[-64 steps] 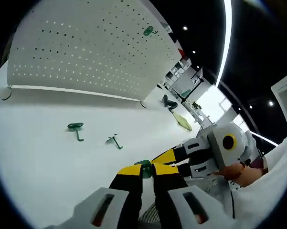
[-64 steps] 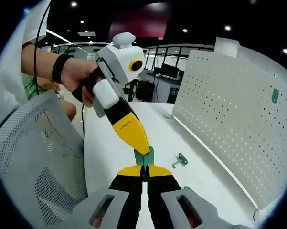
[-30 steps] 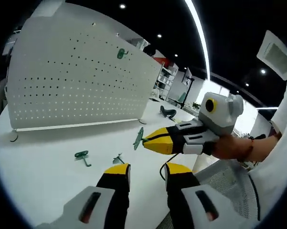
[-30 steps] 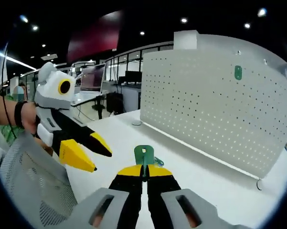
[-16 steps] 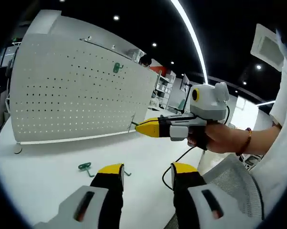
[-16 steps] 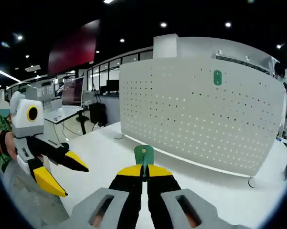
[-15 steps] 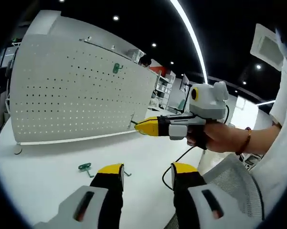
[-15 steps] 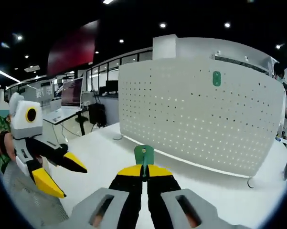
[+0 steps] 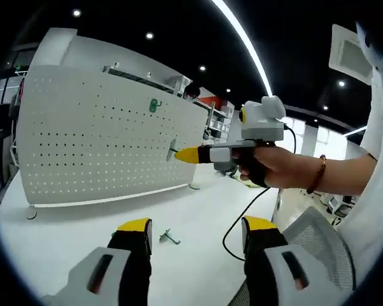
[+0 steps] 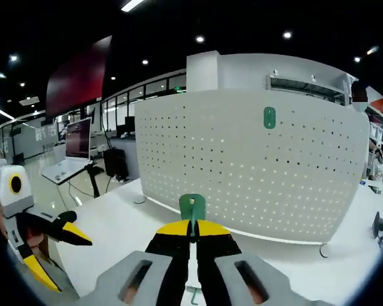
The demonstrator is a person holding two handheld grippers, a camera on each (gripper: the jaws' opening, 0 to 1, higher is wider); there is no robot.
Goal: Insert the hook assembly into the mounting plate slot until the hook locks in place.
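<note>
While the left gripper (image 9: 194,233) sits at the bottom of the left gripper view with its yellow-tipped jaws spread wide and nothing between them, a white board full of little holes, the mounting plate (image 9: 102,146), stands up on the white table (image 9: 197,229) in the left half. One green hook (image 9: 154,105) hangs high on the plate. Another small green hook (image 9: 168,237) lies on the table between the jaws. In the middle, the right gripper (image 9: 181,154) pokes in from the right, held level by a person's hand (image 9: 267,167). It points at the plate, and its tip pinches a small green hook piece (image 9: 172,152) just in front of the plate.

Down at the bottom middle of the right gripper view, the right gripper (image 10: 192,226) has its jaws squeezed together on the flat green hook piece (image 10: 192,208), which stands straight up. Behind it, the mounting plate (image 10: 255,166) stretches across the middle, with the hung hook (image 10: 269,118) near its top. At the lower left, the left gripper (image 10: 54,245) shows with its jaws apart.
</note>
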